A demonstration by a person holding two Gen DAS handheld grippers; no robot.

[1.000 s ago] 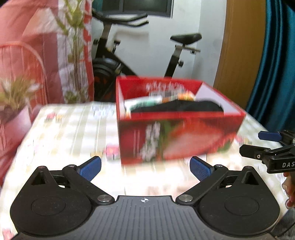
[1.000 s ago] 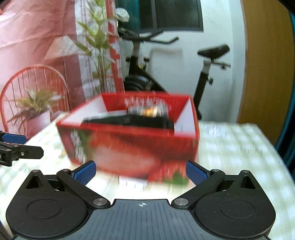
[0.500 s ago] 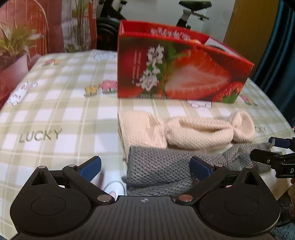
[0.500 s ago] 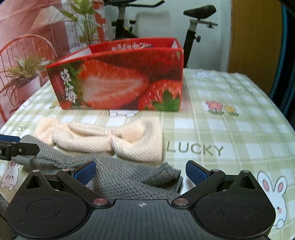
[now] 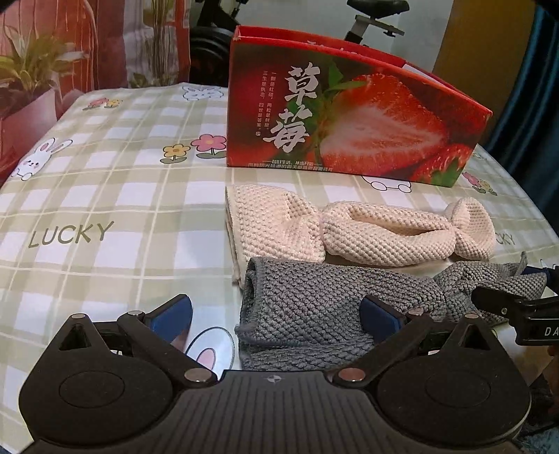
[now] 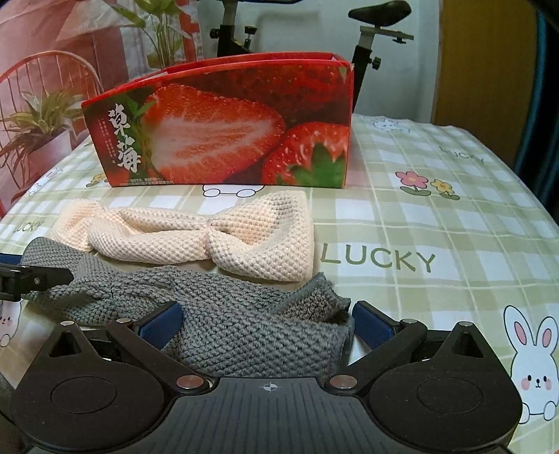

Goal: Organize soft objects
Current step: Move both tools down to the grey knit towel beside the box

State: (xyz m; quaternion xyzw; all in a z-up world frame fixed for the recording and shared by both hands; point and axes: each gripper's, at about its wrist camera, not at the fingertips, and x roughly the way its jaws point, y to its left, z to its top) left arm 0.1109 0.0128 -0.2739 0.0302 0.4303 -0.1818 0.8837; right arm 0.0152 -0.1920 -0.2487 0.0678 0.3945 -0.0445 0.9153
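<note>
A grey knit headband (image 5: 325, 307) lies crumpled on the checked tablecloth at the near edge, and a cream knit headband (image 5: 353, 227) lies just behind it. A red strawberry box (image 5: 349, 122) stands upright behind both. My left gripper (image 5: 276, 316) is open, low over the cloth, with the grey band's left end between its fingers. From the other side, my right gripper (image 6: 267, 323) is open around the right end of the grey headband (image 6: 244, 324). The cream headband (image 6: 209, 234) and the box (image 6: 227, 132) sit beyond. Each gripper shows at the edge of the other's view.
The tablecloth (image 5: 104, 195) carries flowers, rabbits and LUCKY lettering. A potted plant (image 6: 38, 122) and a red wire chair (image 6: 52, 73) stand off the left side. Behind the table stands an exercise bike (image 6: 370, 31), and a teal curtain (image 5: 538, 104) hangs at the right.
Both grippers have dropped from box height towards the table. The two headbands came into view and now lie close under the open fingers. Nothing was taken hold of.
</note>
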